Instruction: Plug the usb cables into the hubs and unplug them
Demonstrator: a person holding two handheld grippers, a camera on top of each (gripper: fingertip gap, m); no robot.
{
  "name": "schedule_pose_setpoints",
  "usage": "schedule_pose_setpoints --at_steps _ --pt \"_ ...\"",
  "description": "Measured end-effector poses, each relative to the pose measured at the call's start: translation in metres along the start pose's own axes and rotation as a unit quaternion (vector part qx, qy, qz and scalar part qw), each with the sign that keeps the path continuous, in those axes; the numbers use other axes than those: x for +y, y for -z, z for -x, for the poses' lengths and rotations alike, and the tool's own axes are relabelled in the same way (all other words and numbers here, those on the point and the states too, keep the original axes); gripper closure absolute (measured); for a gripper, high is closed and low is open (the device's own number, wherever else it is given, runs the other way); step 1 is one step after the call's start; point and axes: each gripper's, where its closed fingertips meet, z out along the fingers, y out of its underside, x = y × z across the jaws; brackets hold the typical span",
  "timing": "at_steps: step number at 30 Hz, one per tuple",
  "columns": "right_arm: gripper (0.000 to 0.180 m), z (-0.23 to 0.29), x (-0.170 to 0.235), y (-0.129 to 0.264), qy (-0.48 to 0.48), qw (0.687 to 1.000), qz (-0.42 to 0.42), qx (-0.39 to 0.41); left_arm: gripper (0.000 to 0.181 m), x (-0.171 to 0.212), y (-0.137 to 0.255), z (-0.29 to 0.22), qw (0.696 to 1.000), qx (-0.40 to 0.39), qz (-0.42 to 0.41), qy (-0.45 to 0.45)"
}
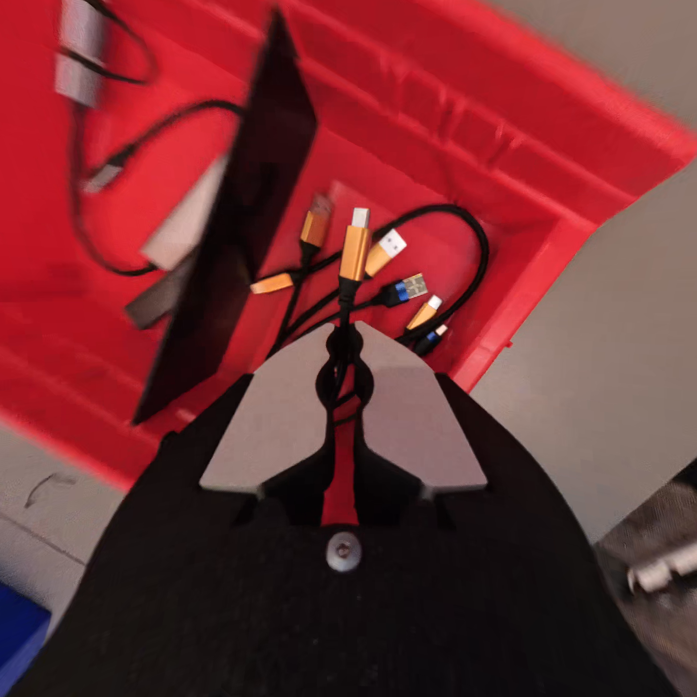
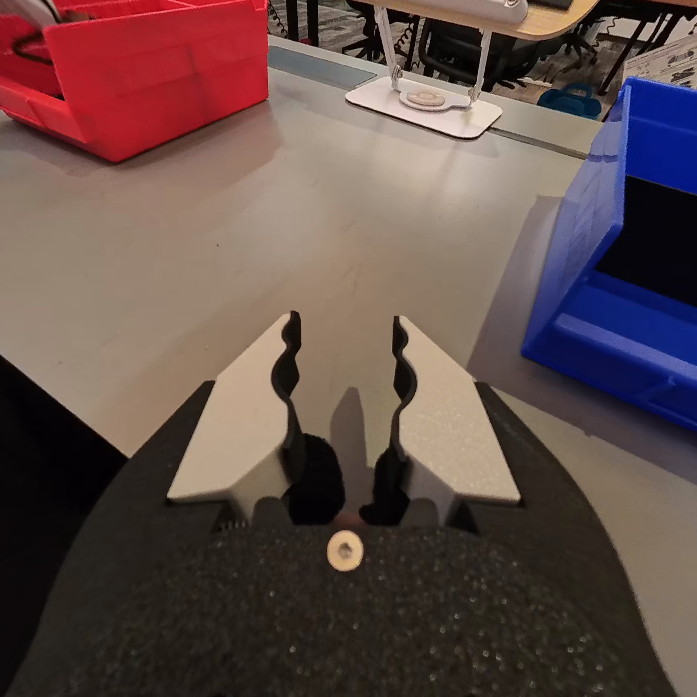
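Note:
In the left wrist view my left gripper (image 1: 344, 327) is shut on the black braided cord of a USB cable whose orange plug (image 1: 354, 251) sticks up beyond the fingertips, above a red bin (image 1: 433, 124). Several other orange and blue plugs (image 1: 409, 289) lie on the bin floor to the right of a black divider (image 1: 256, 196). Grey USB hubs (image 1: 81, 56) with black cords lie in the compartment left of the divider, blurred. In the right wrist view my right gripper (image 2: 347, 320) is open and empty above a grey table (image 2: 226, 226), apart from the red bin (image 2: 151, 86) at the far left.
A blue bin (image 2: 622, 264) stands at the right of the table. A white stand with a flat base (image 2: 422, 109) stands at the table's far edge. Chairs and desks lie beyond. A blue object (image 1: 19, 618) shows at the lower left of the left wrist view. The left gripper's tips are roughly 45 cm from the right gripper's.

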Motion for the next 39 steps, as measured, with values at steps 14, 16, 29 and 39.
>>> schedule_pose_setpoints --at_steps 14,16,29,39 --pt "0.132 -0.002 0.003 0.004 0.012 1.0 0.004 0.008 0.177 -0.148 0.156 -0.111 0.932 -0.109 -0.341 0.051" --pt "0.132 -0.004 0.003 0.005 0.01 1.0 0.004 0.009 0.177 -0.17 0.138 -0.148 0.936 -0.077 -0.341 0.03" --pt "0.132 -0.008 0.007 0.01 0.002 1.0 0.008 0.011 0.177 -0.226 -0.052 -0.263 0.944 0.168 -0.233 0.163" --pt "0.132 -0.009 0.012 0.014 -0.003 1.0 0.013 0.009 0.168 -0.217 -0.089 -0.297 0.943 0.217 -0.182 0.175"
